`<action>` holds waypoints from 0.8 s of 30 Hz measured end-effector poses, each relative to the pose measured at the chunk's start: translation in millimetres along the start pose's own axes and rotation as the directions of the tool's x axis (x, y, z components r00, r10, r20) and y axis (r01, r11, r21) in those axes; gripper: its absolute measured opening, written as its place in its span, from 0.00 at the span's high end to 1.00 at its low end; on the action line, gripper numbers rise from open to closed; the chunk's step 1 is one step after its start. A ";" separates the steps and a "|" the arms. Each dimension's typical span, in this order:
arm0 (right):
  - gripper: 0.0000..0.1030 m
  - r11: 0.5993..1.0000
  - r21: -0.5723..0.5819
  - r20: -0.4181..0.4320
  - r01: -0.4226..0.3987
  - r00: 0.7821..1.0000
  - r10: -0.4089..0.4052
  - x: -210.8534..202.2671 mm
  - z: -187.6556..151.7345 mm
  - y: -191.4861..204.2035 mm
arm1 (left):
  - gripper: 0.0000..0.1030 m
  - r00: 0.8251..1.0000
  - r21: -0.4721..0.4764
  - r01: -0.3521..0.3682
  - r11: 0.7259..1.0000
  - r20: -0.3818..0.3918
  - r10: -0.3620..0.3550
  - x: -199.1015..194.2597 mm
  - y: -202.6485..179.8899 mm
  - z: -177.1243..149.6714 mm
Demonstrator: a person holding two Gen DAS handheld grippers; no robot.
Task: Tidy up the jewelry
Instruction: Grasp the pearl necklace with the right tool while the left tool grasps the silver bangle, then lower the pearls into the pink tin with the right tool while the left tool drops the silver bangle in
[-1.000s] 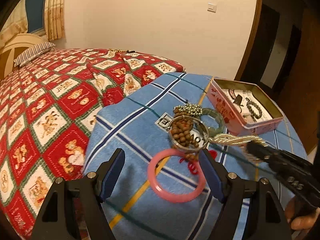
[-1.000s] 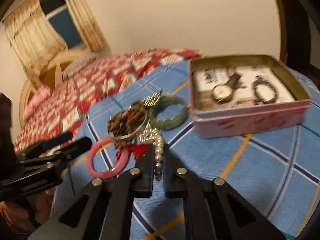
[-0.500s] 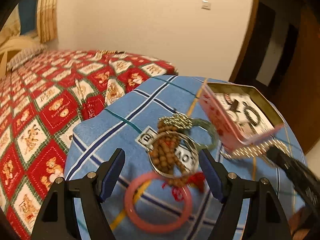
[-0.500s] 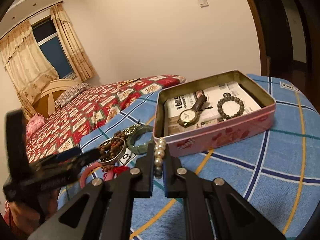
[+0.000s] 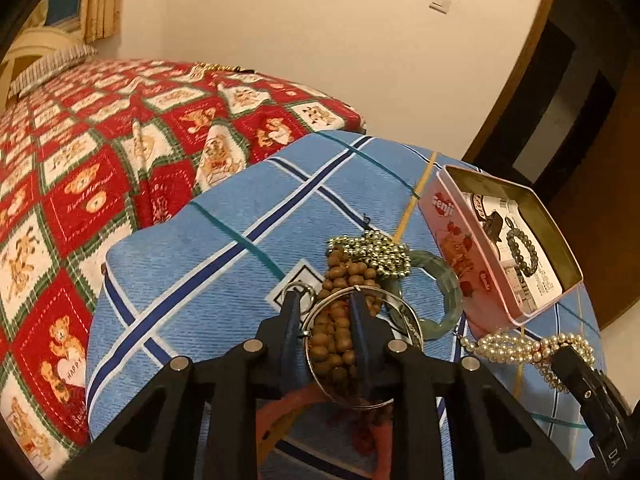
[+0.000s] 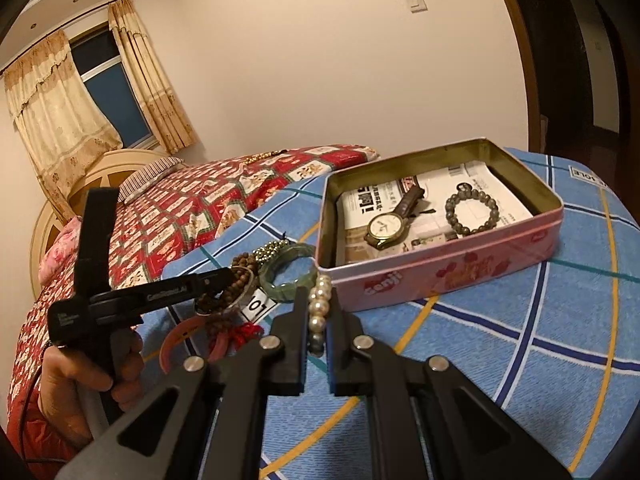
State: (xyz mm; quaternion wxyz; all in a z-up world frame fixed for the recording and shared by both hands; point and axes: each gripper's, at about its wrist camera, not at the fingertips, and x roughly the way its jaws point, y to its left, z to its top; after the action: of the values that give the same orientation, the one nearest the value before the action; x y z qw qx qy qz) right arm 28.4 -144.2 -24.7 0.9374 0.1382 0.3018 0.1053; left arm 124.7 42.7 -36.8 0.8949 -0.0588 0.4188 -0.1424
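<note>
Left gripper (image 5: 325, 309) is pinched narrow on the silver bangle (image 5: 362, 343) w/ brown wooden beads (image 5: 337, 334) inside it, over a pink bangle (image 6: 173, 339) on the blue cloth. Next right: green bangle (image 6: 289, 272). Right gripper (image 6: 318, 304) clamps the pearl strand (image 6: 320, 305) just in front of the pink tin (image 6: 452, 266), watch (image 6: 386, 227) & dark bead bracelet (image 6: 472, 212) inside.
</note>
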 end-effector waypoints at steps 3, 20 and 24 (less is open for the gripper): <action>0.91 1.000 0.001 -0.005 0.005 1.000 -0.005 1.4 -0.6 -0.5 | 0.93 0.999 0.035 0.023 0.999 0.047 -0.024 -12.0 -5.4 -0.9; 0.91 0.999 -0.039 0.148 0.009 0.989 -0.004 -30.3 6.9 8.2 | 0.93 0.953 0.136 0.158 0.978 0.238 -0.187 -96.9 -38.5 -9.0; 0.91 1.000 -0.019 0.172 0.005 0.985 -0.002 -40.1 15.9 4.8 | 0.93 0.942 0.181 0.193 0.964 0.240 -0.233 -100.7 -58.0 -1.5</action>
State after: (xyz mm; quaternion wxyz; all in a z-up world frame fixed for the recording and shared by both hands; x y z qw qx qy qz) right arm 5.4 -154.0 10.7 0.9615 0.1371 0.2188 0.0944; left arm 50.3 18.0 49.1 0.9231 -0.0522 0.2768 -0.2617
